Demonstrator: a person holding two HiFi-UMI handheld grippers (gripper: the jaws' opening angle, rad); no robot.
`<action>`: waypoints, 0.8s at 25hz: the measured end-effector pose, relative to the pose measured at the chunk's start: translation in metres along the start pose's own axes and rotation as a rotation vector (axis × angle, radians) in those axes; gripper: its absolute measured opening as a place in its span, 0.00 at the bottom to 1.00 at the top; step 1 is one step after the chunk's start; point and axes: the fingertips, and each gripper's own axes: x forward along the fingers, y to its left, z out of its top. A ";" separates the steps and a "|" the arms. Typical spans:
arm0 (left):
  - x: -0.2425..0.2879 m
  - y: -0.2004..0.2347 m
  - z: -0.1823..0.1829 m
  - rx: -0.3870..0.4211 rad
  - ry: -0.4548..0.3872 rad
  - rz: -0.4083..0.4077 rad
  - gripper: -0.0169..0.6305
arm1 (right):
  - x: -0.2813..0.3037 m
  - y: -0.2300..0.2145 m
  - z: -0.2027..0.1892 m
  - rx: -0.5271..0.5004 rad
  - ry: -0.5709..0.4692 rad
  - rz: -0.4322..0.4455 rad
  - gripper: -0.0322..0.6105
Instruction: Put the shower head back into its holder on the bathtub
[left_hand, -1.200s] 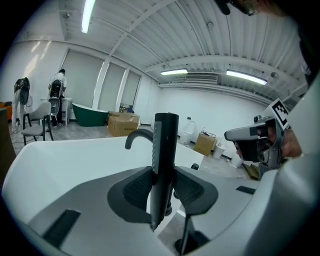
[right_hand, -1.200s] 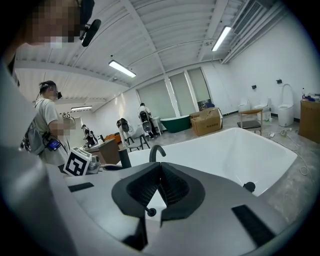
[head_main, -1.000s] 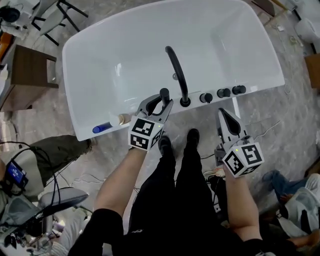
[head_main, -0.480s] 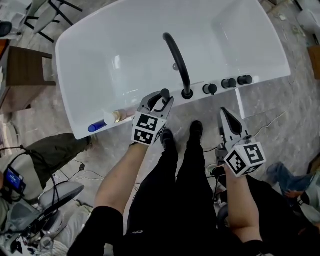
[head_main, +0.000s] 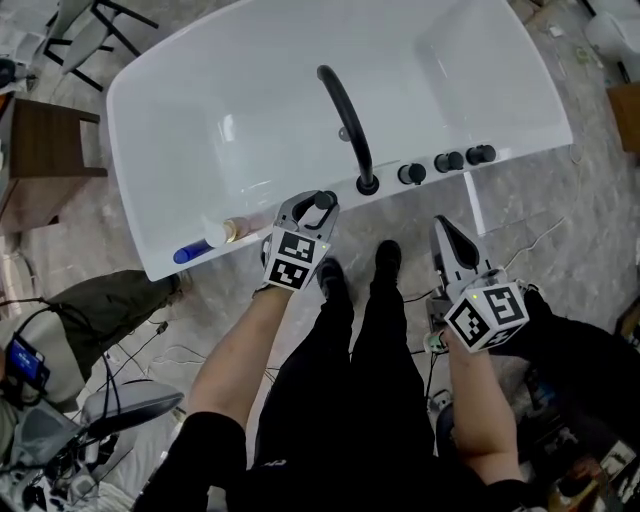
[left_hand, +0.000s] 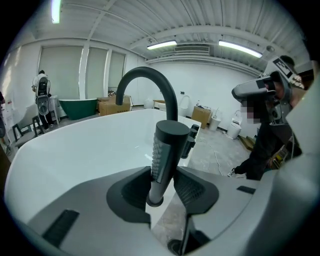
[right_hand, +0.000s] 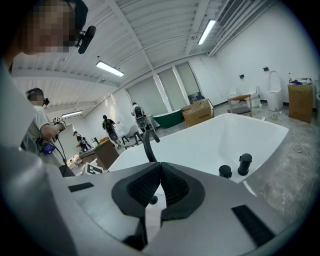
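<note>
The white bathtub (head_main: 200, 130) fills the upper part of the head view, and everything else sits along its near rim. A black arched spout (head_main: 345, 110) rises from the middle of that rim and curves over the basin. The left claw (head_main: 315, 205) reaches down onto the rim just left of the spout's base. Its jaws are easing open with the shower head (left_hand: 164, 150) upright between them, and the pads appear to touch its sides. The shower head's lower end sits in the round holder (left_hand: 154, 201) on the rim. The right claw (head_main: 441, 228) hangs off the tub's outer side with its jaws pressed together on nothing. Above it, three black knobs (head_main: 445, 162) stand on the rim right of the spout. A blue-capped bottle (head_main: 205, 245) lies on the rim's left end.
</note>
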 end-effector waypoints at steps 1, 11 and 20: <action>0.000 -0.001 0.000 0.004 0.003 -0.005 0.26 | -0.002 0.002 0.001 0.001 0.003 -0.003 0.07; -0.030 -0.016 0.029 -0.004 -0.009 -0.006 0.41 | -0.031 0.023 0.031 0.009 0.004 -0.013 0.07; -0.100 -0.046 0.078 -0.020 -0.108 0.009 0.41 | -0.084 0.053 0.071 -0.020 -0.057 -0.026 0.07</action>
